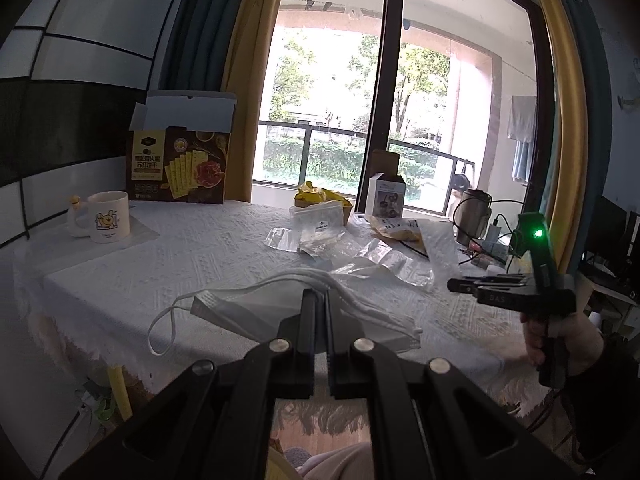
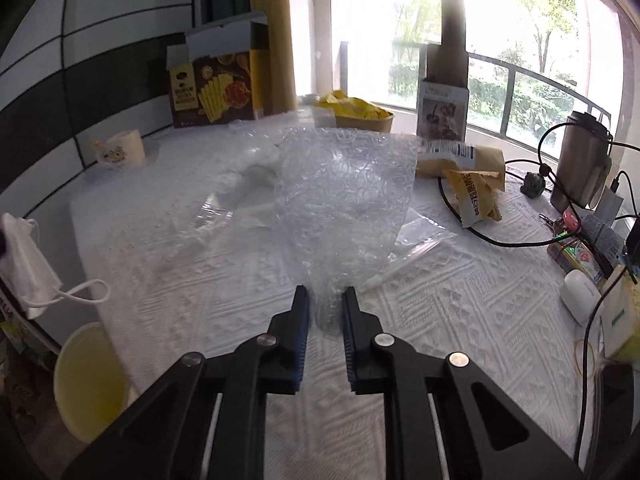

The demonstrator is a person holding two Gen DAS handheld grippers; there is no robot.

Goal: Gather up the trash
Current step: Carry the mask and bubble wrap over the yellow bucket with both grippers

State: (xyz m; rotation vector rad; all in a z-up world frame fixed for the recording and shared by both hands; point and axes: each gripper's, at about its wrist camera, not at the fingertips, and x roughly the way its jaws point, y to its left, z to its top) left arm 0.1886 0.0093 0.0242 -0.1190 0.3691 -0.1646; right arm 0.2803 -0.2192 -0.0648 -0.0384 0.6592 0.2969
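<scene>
A white face mask point(image 1: 248, 308) hangs over the near edge of the table, and my left gripper point(image 1: 318, 294) is shut on its folded edge. The right wrist view shows the same mask point(image 2: 24, 264) dangling at the far left. A sheet of clear bubble wrap point(image 2: 344, 200) stands up off the white tablecloth point(image 2: 460, 312), with my right gripper point(image 2: 326, 300) shut on its lower end. A hand holds that right gripper point(image 1: 452, 285) at the right of the left wrist view. Clear plastic bags point(image 1: 312, 236) and a yellow snack wrapper point(image 2: 472, 196) lie further back.
At the back stand a mug point(image 1: 108, 216), an opened cracker box point(image 1: 180, 164) and a bowl of yellow wrappers point(image 2: 352, 108). A steel flask point(image 2: 584, 160), black cables point(image 2: 520, 240) and small gadgets crowd the right edge. A pale yellow round container point(image 2: 88, 380) sits below the table's left corner.
</scene>
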